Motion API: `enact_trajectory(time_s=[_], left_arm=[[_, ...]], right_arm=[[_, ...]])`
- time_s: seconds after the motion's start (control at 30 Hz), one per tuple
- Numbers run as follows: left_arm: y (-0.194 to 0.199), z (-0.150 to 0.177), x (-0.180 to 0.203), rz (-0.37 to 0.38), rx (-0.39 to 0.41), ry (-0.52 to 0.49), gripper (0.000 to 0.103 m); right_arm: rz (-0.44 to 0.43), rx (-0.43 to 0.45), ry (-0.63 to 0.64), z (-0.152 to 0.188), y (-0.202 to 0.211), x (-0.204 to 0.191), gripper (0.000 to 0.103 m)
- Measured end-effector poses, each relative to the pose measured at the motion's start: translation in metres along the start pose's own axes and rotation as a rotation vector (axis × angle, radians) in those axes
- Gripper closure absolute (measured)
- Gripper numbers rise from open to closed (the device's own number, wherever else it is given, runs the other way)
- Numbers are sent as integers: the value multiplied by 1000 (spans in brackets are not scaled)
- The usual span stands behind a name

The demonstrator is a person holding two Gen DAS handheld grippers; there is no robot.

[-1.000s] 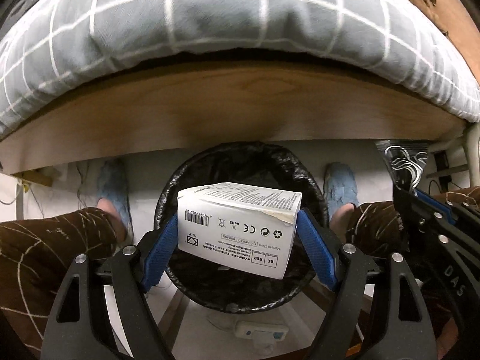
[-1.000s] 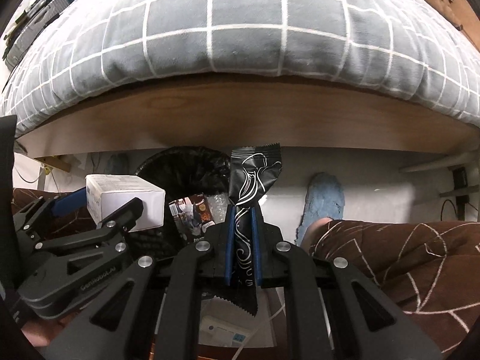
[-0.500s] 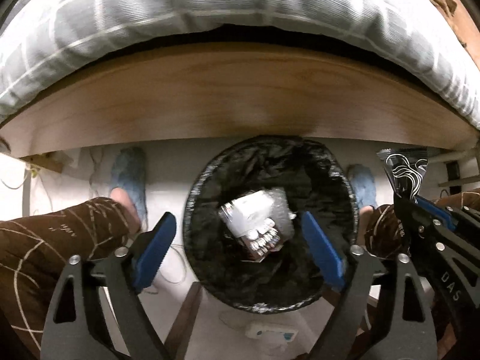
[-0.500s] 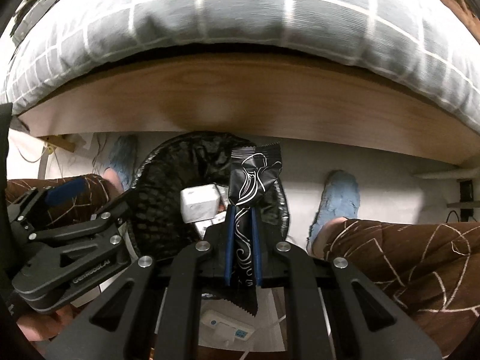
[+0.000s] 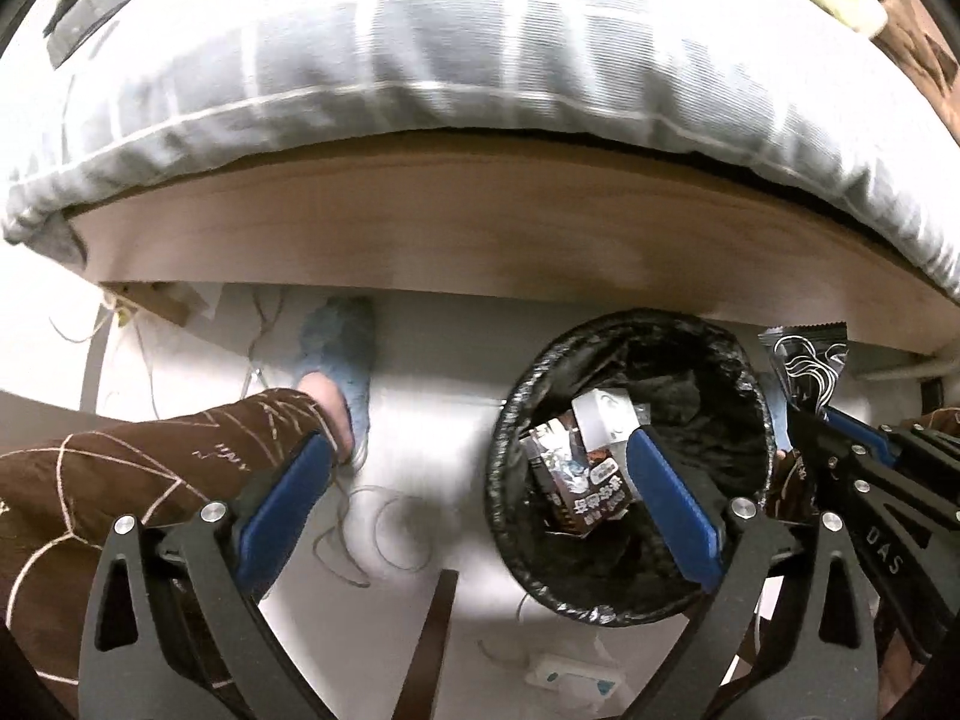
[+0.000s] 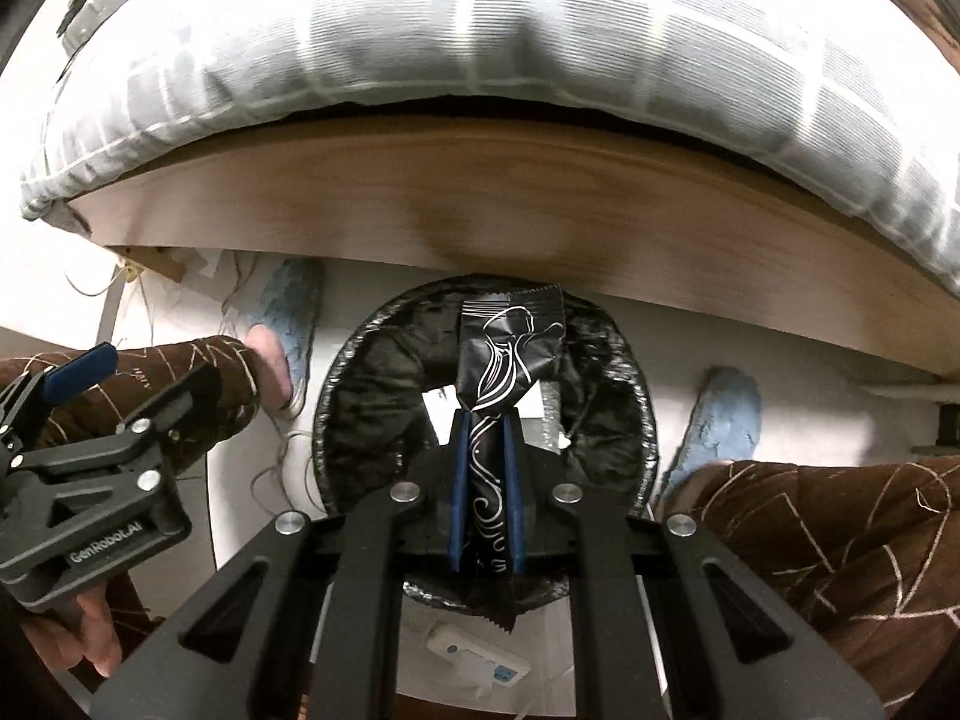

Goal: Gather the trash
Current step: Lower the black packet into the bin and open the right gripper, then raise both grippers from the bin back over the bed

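A round bin with a black liner (image 5: 744, 372) stands on the floor under the bed edge; it also shows in the right wrist view (image 6: 366, 396). A white box (image 5: 603, 420) and snack packets (image 5: 576, 480) lie inside it. My left gripper (image 5: 480, 486) is open and empty, above the floor at the bin's left side. My right gripper (image 6: 486, 438) is shut on a black wrapper with white swirls (image 6: 510, 348) and holds it upright over the bin. The wrapper also shows in the left wrist view (image 5: 810, 360).
A wooden bed frame (image 5: 480, 228) with a grey checked duvet (image 5: 480, 48) overhangs the bin. The person's legs in brown trousers (image 5: 150, 456) and blue slippers (image 5: 342, 354) flank the bin. Loose cables (image 5: 372, 540) and a white power strip (image 6: 480, 663) lie on the floor.
My left gripper opened and the white box dropped into the bin; the left gripper then moved left. My right gripper has moved over the bin with the wrapper still held.
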State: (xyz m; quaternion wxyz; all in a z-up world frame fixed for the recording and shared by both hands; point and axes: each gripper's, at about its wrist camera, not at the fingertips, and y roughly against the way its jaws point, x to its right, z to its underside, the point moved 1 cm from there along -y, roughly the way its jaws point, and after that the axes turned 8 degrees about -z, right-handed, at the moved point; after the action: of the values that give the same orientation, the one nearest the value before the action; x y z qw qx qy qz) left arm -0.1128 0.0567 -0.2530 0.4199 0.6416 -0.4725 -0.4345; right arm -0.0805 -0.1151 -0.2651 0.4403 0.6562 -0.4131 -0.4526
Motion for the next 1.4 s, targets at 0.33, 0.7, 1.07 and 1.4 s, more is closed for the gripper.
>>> enact_trajectory(time_s=[0.33, 0.7, 1.07, 1.4], left_arm=[[3, 3, -17, -10, 8, 43, 6], [21, -2, -21, 10, 46, 53, 6], [55, -11, -24, 32, 112, 58, 6], [92, -22, -24, 56, 170, 62, 6]], right_arm=[[-8, 4, 38, 0, -3, -16, 69], [13, 64, 37, -3, 11, -12, 33], [76, 145, 55, -4, 45, -9, 12], [114, 224, 21, -9, 87, 5, 9]])
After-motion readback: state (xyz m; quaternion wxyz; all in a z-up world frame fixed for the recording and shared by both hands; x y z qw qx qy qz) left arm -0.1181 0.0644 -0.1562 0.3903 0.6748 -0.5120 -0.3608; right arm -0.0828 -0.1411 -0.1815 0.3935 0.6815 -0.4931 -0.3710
